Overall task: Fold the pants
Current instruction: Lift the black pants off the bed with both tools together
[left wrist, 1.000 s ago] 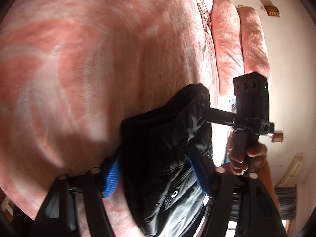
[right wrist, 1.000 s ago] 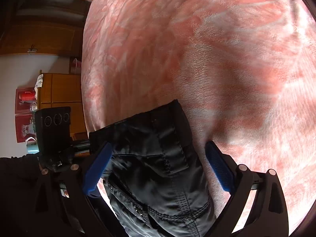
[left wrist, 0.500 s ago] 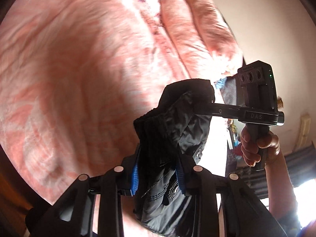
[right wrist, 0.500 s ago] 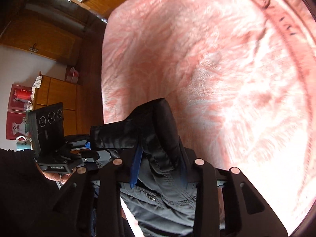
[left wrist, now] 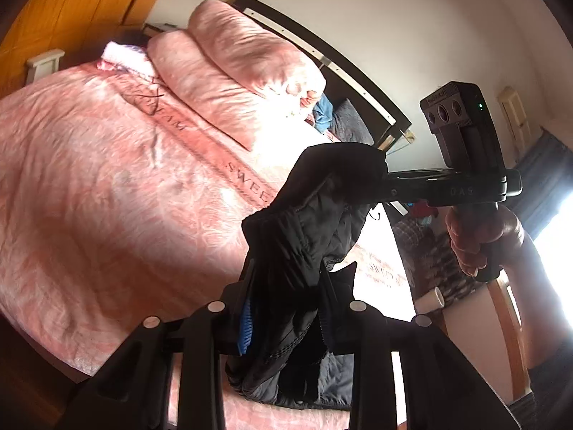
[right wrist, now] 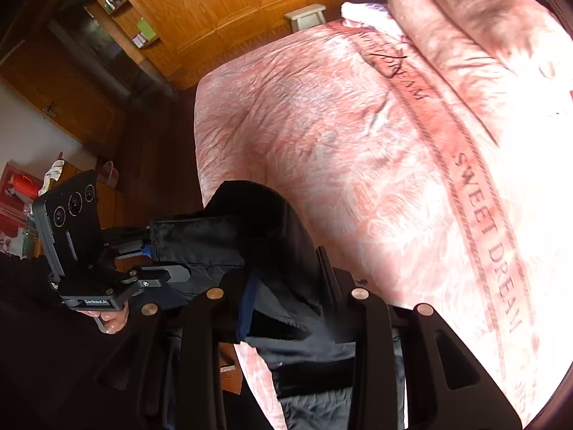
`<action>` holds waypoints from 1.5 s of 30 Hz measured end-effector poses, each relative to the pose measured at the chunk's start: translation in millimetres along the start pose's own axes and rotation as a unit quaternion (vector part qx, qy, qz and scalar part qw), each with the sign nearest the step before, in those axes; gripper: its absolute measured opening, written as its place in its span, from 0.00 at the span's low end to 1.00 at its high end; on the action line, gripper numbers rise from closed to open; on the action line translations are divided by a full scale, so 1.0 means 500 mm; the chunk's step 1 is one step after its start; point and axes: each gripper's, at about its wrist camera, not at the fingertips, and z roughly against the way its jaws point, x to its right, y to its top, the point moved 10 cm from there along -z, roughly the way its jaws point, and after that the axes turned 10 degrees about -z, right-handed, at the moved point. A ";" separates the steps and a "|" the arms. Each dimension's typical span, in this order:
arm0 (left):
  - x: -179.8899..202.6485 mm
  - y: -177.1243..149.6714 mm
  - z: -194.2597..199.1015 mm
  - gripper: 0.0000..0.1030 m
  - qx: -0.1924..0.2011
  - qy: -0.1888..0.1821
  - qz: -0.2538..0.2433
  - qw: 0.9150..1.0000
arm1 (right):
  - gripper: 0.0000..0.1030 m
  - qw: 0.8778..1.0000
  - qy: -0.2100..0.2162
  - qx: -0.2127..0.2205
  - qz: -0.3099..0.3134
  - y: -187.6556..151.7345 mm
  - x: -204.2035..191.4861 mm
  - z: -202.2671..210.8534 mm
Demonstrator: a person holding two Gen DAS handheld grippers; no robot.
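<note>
Left gripper (left wrist: 286, 308) clamped on a bunched edge of the black pants (left wrist: 304, 243), jaws drawn in close after just closing, cloth filling the gap between the blue pads. Seen again in the right wrist view at far left (right wrist: 150, 251), gripped by a hand (right wrist: 112, 322) in a dark sleeve, its tips buried in the same waistband.

Pants held up off the pink bedspread (left wrist: 107, 186), strung between the two tools. Top edge running roughly level from left tool to right tool, a thick dark band in the right wrist view (right wrist: 222, 236). Rest of the garment hanging below the jaws and out of sight at the bottom of both views, so long axis pointing downward as far as can be judged; leg ends not visible.

Right gripper (right wrist: 286, 308) likewise narrowed onto the fabric after just closing, cloth pinched between its pads, a fold rising above the fingertips. In the left wrist view, right gripper (left wrist: 386, 186) at right, tips hidden inside the black cloth, held by a bare hand (left wrist: 480, 236).

Beyond, bedspread lettered "SWEET DREAM" (right wrist: 494, 236), two pink pillows (left wrist: 232, 71) at the far end against a dark headboard (left wrist: 358, 82). Wooden cabinets (right wrist: 232, 3) on the far left side, white stool (right wrist: 306, 16) beside the bed.
</note>
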 end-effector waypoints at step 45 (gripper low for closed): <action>0.495 -0.135 -0.080 0.29 -0.071 -0.045 -0.216 0.973 | 0.27 0.987 -0.106 0.088 -0.077 -0.398 0.202 0.267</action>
